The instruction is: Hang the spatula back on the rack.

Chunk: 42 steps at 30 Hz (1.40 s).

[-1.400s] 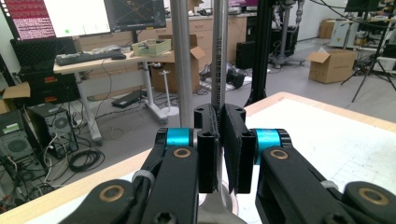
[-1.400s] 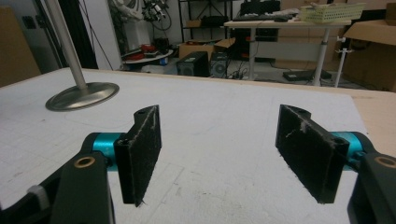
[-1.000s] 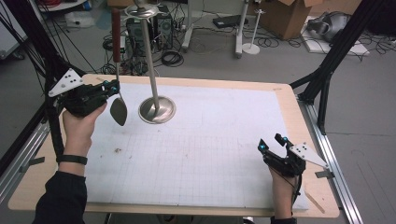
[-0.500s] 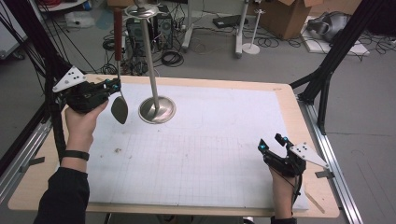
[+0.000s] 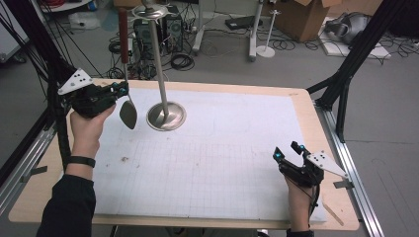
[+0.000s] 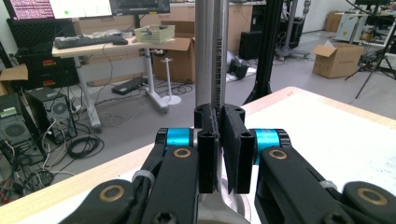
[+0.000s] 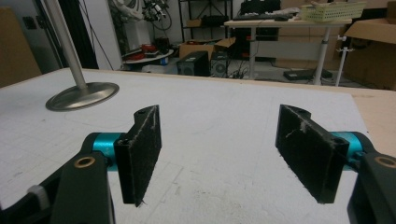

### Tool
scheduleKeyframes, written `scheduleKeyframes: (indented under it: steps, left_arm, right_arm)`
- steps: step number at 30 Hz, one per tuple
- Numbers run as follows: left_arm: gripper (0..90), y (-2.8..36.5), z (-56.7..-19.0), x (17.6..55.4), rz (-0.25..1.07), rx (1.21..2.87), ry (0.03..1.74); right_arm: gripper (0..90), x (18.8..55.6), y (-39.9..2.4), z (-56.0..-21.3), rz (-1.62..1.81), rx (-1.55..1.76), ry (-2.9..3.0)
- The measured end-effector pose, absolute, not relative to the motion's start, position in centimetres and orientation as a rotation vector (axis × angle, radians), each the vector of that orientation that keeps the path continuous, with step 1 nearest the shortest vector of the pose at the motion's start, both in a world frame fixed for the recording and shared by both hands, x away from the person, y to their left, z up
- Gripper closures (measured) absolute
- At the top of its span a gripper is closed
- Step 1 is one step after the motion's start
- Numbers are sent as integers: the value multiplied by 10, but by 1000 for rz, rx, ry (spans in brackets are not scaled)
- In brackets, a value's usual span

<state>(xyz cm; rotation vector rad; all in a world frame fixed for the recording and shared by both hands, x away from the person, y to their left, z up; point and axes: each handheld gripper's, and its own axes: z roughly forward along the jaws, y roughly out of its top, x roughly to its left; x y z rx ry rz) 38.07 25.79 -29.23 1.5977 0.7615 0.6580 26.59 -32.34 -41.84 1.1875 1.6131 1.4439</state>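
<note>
A long-handled metal spoon (image 5: 128, 113) with a red-brown grip hangs upright over the back left of the white mat (image 5: 222, 168). My left gripper (image 5: 123, 90) is shut on its thin steel shaft (image 6: 220, 51), bowl downward, and in the left gripper view the jaws (image 6: 219, 116) pinch that shaft. Just right of the spoon stands a steel stand (image 5: 165, 116) with a round base and a tall pole (image 6: 204, 46). My right gripper (image 5: 285, 149) rests low at the front right of the mat, open, with nothing between its pads (image 7: 140, 149). The stand's base (image 7: 81, 95) lies far ahead of it.
The mat covers most of a wooden table (image 5: 316, 123) with metal rails along both sides. Black frame struts (image 5: 346, 79) rise at the right rear corner and at the left edge. Beyond the table, cables, computer cases and boxes lie on the floor.
My left hand has lifted slightly with the spoon still gripped. The right hand and the stand have stayed where they were.
</note>
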Motion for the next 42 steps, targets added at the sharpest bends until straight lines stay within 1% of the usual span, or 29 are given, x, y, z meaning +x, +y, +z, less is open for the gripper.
scheduleKeyframes:
  steps: [17,32,39,42]
  left_arm:
    - [844,260,-291,385,650,1596,772]
    - [844,257,-292,386,628,1621,760]
    - [844,253,-294,386,637,1659,758]
    - [844,253,-296,386,628,1642,754]
  right_arm:
    - [304,266,-324,-418,1448,1181,1613]
    - [305,266,-324,-418,1447,1181,1612]
    - [305,266,-324,-418,1448,1181,1611]
    - [305,265,-324,-418,1449,1189,1610]
